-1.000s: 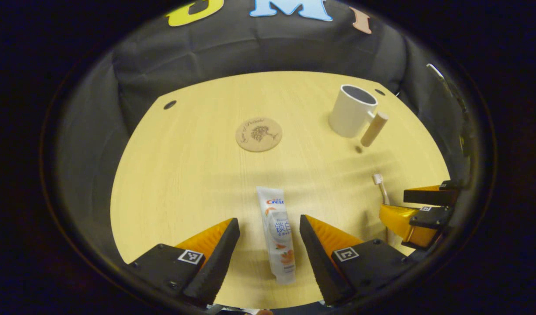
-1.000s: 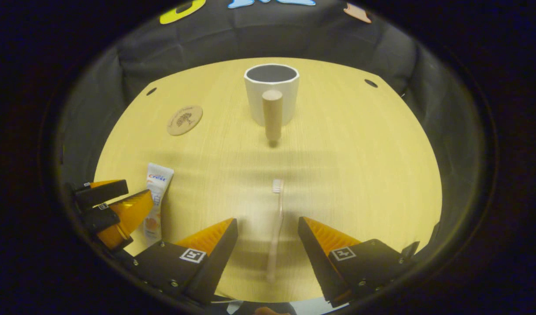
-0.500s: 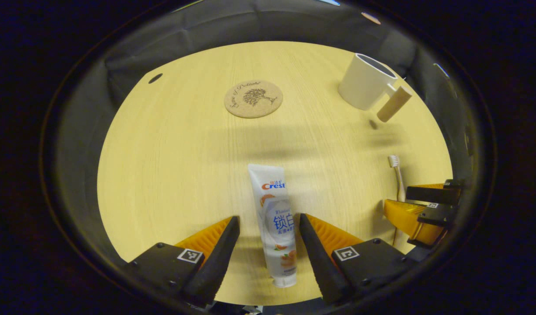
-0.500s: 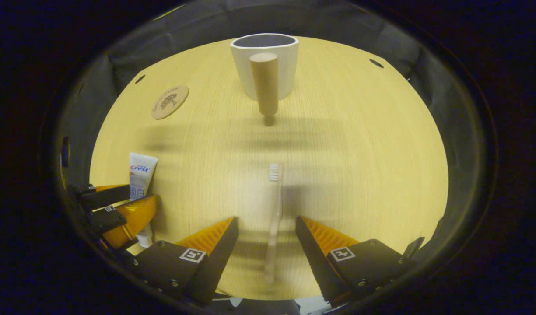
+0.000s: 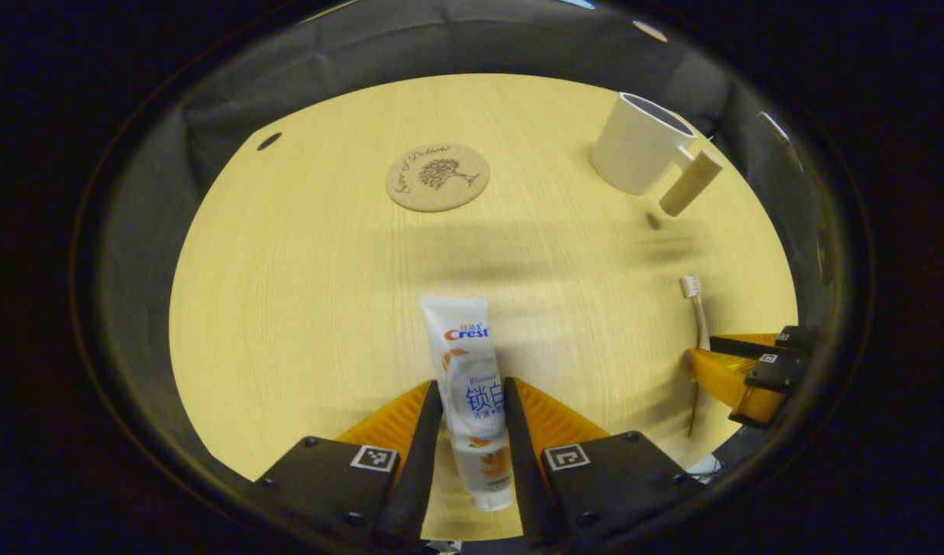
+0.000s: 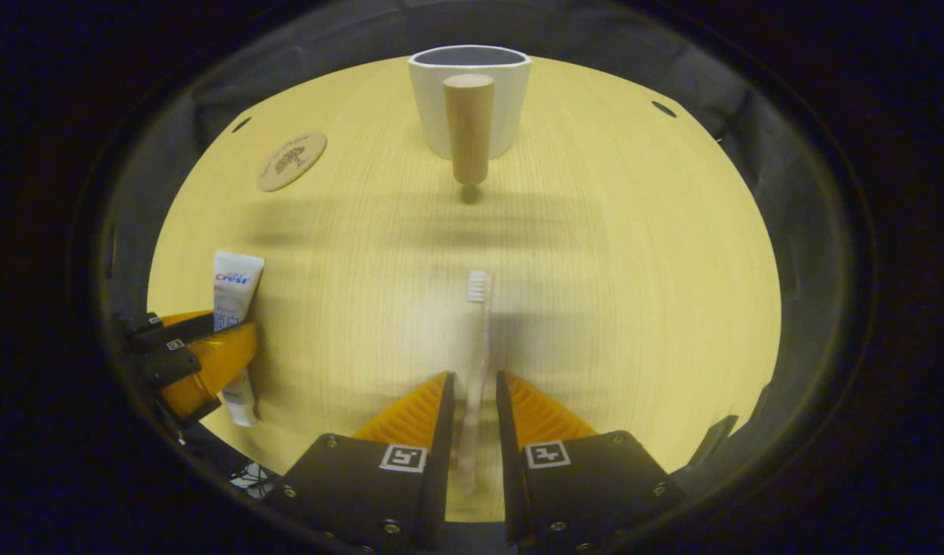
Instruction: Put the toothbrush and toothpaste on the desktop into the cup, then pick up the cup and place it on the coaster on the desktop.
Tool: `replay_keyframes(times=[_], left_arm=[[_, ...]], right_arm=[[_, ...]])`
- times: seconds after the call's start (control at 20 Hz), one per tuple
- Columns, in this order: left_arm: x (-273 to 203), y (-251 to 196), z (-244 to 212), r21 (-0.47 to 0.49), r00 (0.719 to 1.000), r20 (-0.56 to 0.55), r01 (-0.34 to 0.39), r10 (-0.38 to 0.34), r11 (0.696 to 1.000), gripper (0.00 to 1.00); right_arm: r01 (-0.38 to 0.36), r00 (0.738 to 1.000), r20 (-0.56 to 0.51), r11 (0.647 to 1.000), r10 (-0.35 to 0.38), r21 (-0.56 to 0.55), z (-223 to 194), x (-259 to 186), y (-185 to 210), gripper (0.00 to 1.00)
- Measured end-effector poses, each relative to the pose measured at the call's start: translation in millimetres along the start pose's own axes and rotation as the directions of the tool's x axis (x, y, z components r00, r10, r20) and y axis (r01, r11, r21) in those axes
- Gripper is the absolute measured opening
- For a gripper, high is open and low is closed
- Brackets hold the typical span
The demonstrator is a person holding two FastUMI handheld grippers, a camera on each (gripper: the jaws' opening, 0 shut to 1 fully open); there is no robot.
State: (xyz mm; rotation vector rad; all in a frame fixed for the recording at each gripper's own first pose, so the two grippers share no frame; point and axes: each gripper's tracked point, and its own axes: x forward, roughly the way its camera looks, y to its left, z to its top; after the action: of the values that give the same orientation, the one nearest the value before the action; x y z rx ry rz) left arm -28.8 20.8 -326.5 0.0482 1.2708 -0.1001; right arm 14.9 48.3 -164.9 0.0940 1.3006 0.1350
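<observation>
A white toothpaste tube [image 5: 462,347] lies on the wooden desktop [image 5: 302,293], cap toward me, and my left gripper [image 5: 472,384] is shut on its lower half. My right gripper [image 6: 474,375] is shut on the handle of a pale toothbrush [image 6: 478,308] whose bristles point away toward the cup. The white cup [image 6: 429,108] stands upright at the far edge with its wooden handle [image 6: 468,127] facing me; it also shows at the far right [image 5: 633,150] in the left gripper view. The round cork coaster [image 5: 438,177] lies at the far middle, and at the far left [image 6: 292,160] in the right gripper view.
Each gripper shows in the other's view: the right gripper [image 5: 749,370] at the right edge with the toothbrush [image 5: 697,308], the left gripper [image 6: 186,354] at the left edge with the toothpaste tube [image 6: 233,285]. Black cloth walls ring the desktop; small dark holes [image 5: 269,141] mark its far corners.
Both grippers have come down and forward over their objects and shut: the left fingers now press the toothpaste tube, the right fingers the toothbrush handle. The cup and coaster have stayed in place.
</observation>
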Motion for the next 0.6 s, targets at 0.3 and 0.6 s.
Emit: replay_keyframes(times=[0.3,0.6], left_arm=[[0.4,0.7,1.1,0.023,1.0,0.018,0.007,-0.007,1.0,0.43],[-1.8,11.9,11.9,-0.02,0.995,0.094,-0.016,0.018,1.0,0.21]], right_arm=[[-0.04,0.998,0.041,0.999,0.04,0.013,6.1,1.4,0.3,0.08],[-0.094,0.993,0.078,0.995,0.091,0.036,6.9,-2.1,2.5,0.03]])
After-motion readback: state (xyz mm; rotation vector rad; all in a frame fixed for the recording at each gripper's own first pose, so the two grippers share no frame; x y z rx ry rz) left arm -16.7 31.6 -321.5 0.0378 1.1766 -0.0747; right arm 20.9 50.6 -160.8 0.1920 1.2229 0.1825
